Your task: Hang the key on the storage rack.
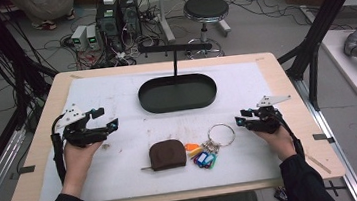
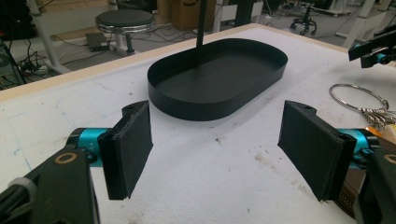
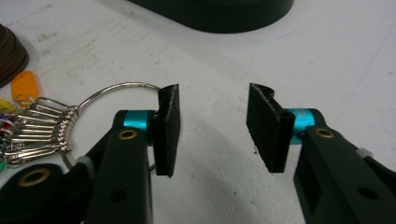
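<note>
A black oval tray [image 1: 177, 92] with an upright T-shaped stand sits at the middle back of the white mat; its rim [image 2: 205, 110] faces my left gripper. A brown zip pouch [image 1: 167, 154] lies near the front, and a large metal key ring [image 1: 221, 134] with several coloured tags [image 1: 204, 158] lies to its right. My left gripper [image 1: 106, 119] hovers open at the mat's left, nothing between its jaws [image 2: 215, 149]. My right gripper [image 1: 241, 116] is open just right of the key ring [image 3: 116, 91], its jaws empty [image 3: 212, 128].
The mat covers a wooden table [image 1: 285, 84]. Beyond the far edge stand a round stool [image 1: 205, 9], computer boxes [image 1: 117, 14] and floor cables. Black frame posts [image 1: 324, 20] flank the table. Bare mat lies between tray and pouch.
</note>
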`<state>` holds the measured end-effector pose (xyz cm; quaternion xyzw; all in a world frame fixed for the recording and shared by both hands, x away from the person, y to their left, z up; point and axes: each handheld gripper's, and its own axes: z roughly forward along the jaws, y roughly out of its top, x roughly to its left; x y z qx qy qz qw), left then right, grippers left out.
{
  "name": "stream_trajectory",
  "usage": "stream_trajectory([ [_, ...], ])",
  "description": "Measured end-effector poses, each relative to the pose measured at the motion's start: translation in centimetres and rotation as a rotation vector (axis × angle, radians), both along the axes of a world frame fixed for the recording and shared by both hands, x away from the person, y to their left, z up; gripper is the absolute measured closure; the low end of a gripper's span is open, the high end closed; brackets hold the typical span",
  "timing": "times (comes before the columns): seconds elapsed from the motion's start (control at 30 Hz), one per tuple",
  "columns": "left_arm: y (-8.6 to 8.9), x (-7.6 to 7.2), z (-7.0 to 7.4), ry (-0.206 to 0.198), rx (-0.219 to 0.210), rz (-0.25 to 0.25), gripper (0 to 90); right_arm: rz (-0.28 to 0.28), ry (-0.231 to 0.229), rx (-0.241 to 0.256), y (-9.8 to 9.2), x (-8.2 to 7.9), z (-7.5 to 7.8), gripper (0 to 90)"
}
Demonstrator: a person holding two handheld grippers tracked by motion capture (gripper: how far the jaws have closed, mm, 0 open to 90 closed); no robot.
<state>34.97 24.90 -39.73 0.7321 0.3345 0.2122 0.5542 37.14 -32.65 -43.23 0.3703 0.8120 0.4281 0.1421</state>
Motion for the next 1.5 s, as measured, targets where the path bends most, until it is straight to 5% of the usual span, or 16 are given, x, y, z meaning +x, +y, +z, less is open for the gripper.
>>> stream_trajectory([
  [0.2,-0.1,-0.1,-0.1,0.01,0.007,-0.011,25.6,0.05,0.068,-0.025,1.0,0.4,-0.8,67.9],
  [0.57,-0.2,-0.1,-0.2,0.016,0.005,-0.015,25.6,0.097,0.115,-0.073,2.4,0.7,-1.5,75.0],
  [0.93,-0.4,-0.1,-0.2,0.021,0.006,-0.018,25.6,0.098,0.083,-0.133,3.0,0.4,-1.5,86.5],
  [1.5,-0.6,-0.1,-0.2,0.018,-0.003,-0.021,25.6,0.089,0.089,-0.055,2.5,0.5,-1.0,87.8],
])
